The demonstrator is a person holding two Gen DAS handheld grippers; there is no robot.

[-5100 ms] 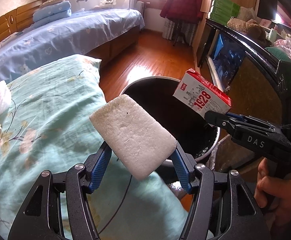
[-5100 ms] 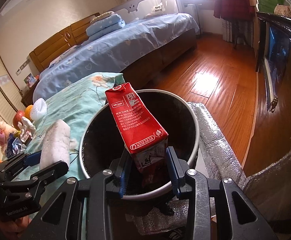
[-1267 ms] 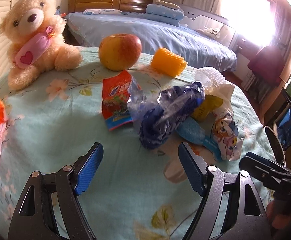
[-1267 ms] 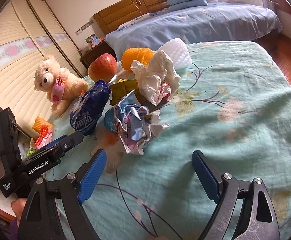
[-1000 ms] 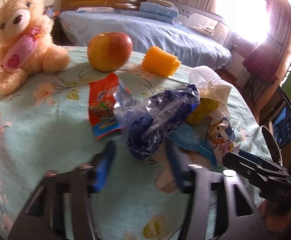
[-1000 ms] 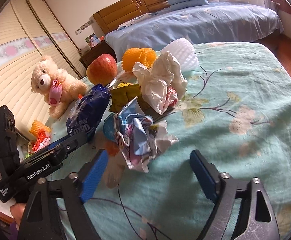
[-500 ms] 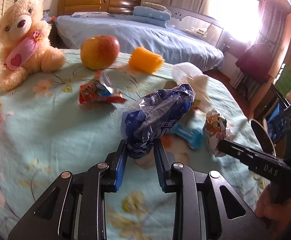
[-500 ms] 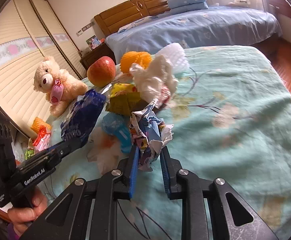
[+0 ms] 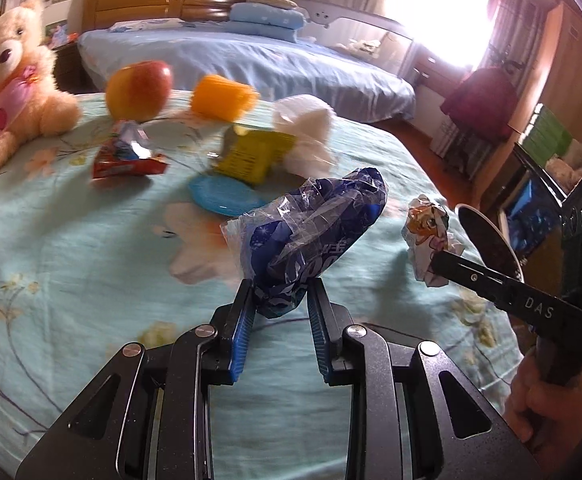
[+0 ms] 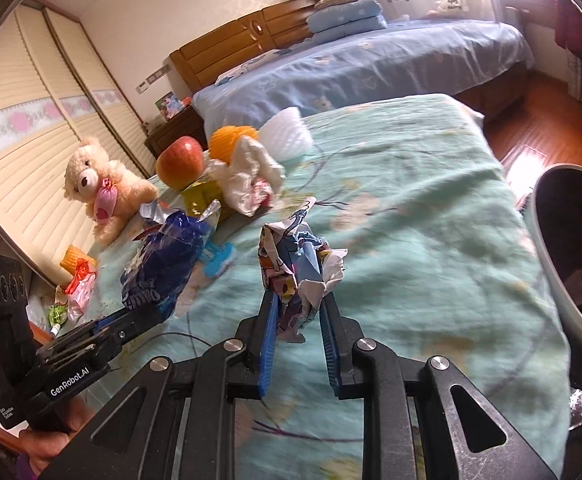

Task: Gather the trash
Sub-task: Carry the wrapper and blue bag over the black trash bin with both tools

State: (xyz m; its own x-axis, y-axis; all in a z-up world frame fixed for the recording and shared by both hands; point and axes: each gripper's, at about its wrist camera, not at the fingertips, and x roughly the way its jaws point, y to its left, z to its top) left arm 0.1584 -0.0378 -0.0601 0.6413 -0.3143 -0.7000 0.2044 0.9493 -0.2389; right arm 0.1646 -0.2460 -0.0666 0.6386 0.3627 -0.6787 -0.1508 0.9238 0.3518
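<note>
Where the blue bag [image 9: 311,240] is being pinched by the left claw [image 9: 281,312], its lower end is being hidden between the blue pads [image 9: 243,332], and the print on it is being creased past reading. A crumpled wrapper [image 10: 297,272] is being clamped by the right claw [image 10: 299,320], raised above the quilt [image 10: 411,208]; in the left view the same wrapper [image 9: 429,236] is being partly covered by the right claw's dark finger. Much of the left view is being smeared by blur, so the yellow packet [image 9: 251,154] and white tissue [image 9: 305,124] are being shown only as soft shapes. A red packet [image 9: 129,160], a blue lid-like piece [image 9: 223,200], an apple [image 9: 139,88], an orange foam sleeve [image 9: 223,98] and a teddy [image 9: 7,84] are being seen on the quilt beyond the claws. More litter [image 10: 77,284] near the quilt's left edge is being left too small to make out. A bin [image 10: 547,248] is being cut off by the right border of the right view, beside the quilt's edge, its dark inside only partly shown. Between the wrapper and the bin, bare quilt is being shown.
</note>
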